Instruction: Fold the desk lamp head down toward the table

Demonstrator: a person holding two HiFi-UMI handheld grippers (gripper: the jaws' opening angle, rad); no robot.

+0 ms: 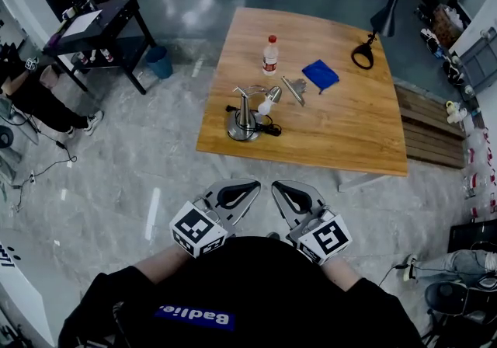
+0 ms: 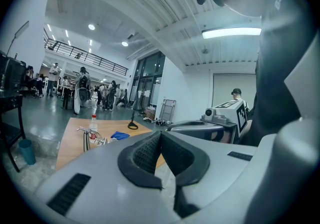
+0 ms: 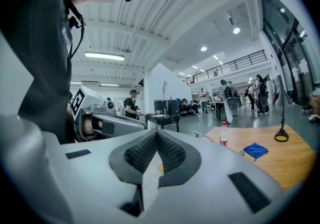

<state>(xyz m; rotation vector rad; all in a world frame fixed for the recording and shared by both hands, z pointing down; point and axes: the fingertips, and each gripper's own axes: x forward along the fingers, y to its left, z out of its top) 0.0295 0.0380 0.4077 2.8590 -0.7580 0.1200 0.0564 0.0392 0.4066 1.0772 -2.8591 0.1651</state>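
The silver desk lamp (image 1: 247,115) stands on its round base near the front left of the wooden table (image 1: 349,129), its jointed arm up and its head (image 1: 271,96) angled to the right. In the left gripper view the lamp (image 2: 86,136) is small and far off. My left gripper (image 1: 255,182) and right gripper (image 1: 274,186) are side by side close to my body, well short of the table. Both are shut with nothing between the pads. The same shows in the left gripper (image 2: 161,133) and right gripper (image 3: 156,132) views.
On the table are a plastic bottle (image 1: 269,55), a blue cloth (image 1: 320,74), a small metal piece (image 1: 293,90) and a black looped object (image 1: 363,55). A black side table (image 1: 101,24) and blue bucket (image 1: 161,61) stand left; a wooden bench (image 1: 425,130) right.
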